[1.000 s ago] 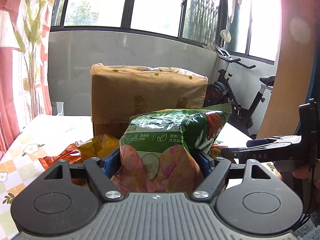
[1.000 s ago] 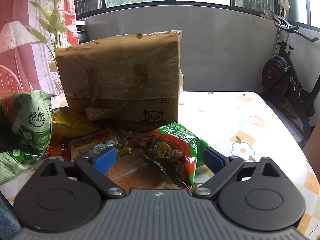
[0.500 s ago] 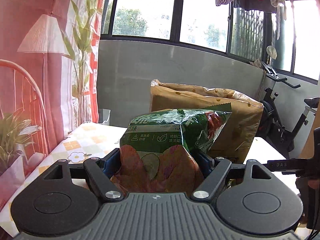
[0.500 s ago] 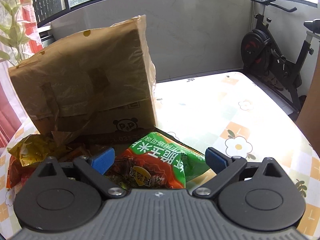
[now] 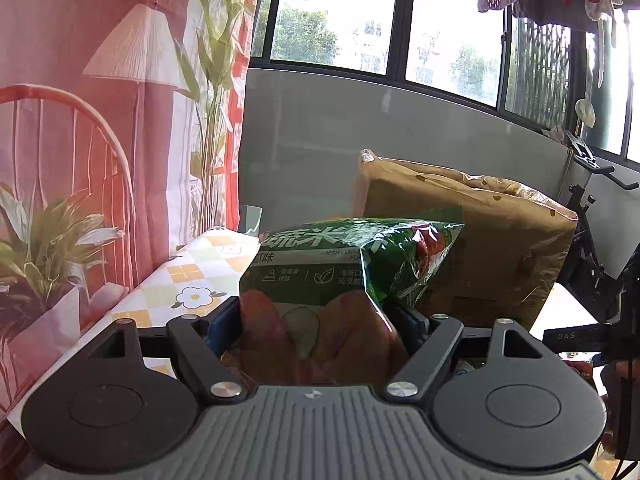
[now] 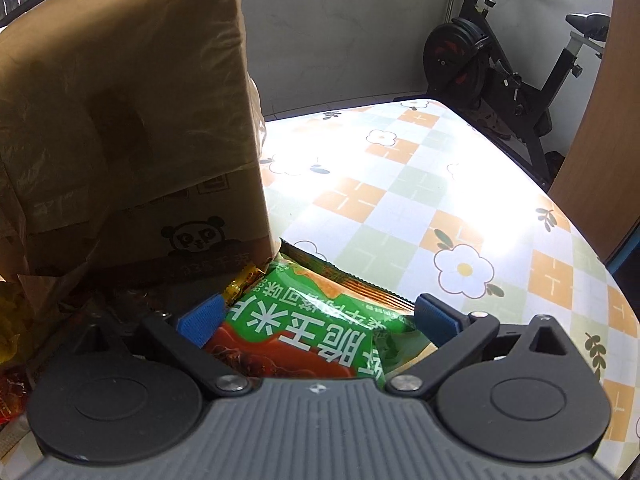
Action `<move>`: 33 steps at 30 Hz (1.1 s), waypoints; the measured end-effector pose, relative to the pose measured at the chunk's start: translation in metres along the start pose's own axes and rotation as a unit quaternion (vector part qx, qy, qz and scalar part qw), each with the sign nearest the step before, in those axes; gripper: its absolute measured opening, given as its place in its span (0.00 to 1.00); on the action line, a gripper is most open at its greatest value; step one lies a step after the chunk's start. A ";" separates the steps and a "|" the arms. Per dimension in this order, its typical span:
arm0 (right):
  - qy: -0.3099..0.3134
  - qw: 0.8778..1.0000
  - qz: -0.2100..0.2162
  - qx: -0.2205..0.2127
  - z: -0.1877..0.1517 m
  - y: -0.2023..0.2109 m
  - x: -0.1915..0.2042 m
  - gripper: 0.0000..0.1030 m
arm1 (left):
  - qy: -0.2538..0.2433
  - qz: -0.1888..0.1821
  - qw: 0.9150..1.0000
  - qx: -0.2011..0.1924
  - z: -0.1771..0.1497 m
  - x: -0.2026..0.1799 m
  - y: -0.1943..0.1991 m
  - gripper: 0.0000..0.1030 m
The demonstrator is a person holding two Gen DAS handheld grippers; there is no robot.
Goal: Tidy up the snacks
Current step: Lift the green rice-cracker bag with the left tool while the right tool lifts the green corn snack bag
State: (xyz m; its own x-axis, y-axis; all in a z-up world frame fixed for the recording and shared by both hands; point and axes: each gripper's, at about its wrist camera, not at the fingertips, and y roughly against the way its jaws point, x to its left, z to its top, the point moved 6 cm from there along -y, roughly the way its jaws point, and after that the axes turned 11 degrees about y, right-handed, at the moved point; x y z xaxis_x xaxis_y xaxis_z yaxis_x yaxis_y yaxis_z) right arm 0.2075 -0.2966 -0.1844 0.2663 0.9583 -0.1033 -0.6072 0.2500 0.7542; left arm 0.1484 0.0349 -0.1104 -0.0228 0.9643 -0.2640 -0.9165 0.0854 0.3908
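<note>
My left gripper (image 5: 316, 322) is shut on a green cucumber chip bag (image 5: 344, 276) and holds it up in the air, left of a tall brown cardboard box (image 5: 480, 248). My right gripper (image 6: 316, 320) is open, its blue pads either side of a green and red corn snack bag (image 6: 312, 332) that lies on the table at the foot of the same box (image 6: 132, 128). Whether the pads touch the bag I cannot tell. More snack packets (image 6: 12, 328) lie at the left by the box.
The flowered tablecloth (image 6: 420, 200) stretches right of the box to a rounded edge. An exercise bike (image 6: 500, 68) stands behind the table. A pink curtain (image 5: 100, 140) hangs on the left. The other gripper's body (image 5: 600, 336) shows at the right of the left wrist view.
My left gripper has lifted the green chip bag and swung left, away from the box. My right gripper has moved forward and down over the corn snack bag.
</note>
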 end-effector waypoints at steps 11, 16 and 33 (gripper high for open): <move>-0.079 0.995 0.062 0.003 -0.012 0.016 -0.032 1.00 | 0.009 -0.008 1.000 0.012 -0.005 -0.001 -0.004 0.78; -0.152 0.980 0.125 0.038 -0.020 -0.003 -0.034 1.00 | 0.008 -0.016 1.000 0.015 -0.007 -0.002 -0.003 0.78; -0.066 0.987 0.141 -0.038 -0.018 0.037 -0.038 0.52 | 0.004 -0.026 0.999 0.036 -0.012 -0.008 -0.005 0.78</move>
State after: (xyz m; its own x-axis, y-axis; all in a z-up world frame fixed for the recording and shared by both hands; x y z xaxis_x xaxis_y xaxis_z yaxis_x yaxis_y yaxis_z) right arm 0.1612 -0.3208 -0.1642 0.1711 0.9660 0.1938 -0.7244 -0.0100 0.6893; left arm 0.1489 0.0235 -0.1206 0.0209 0.9559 -0.2931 -0.8853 0.1539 0.4389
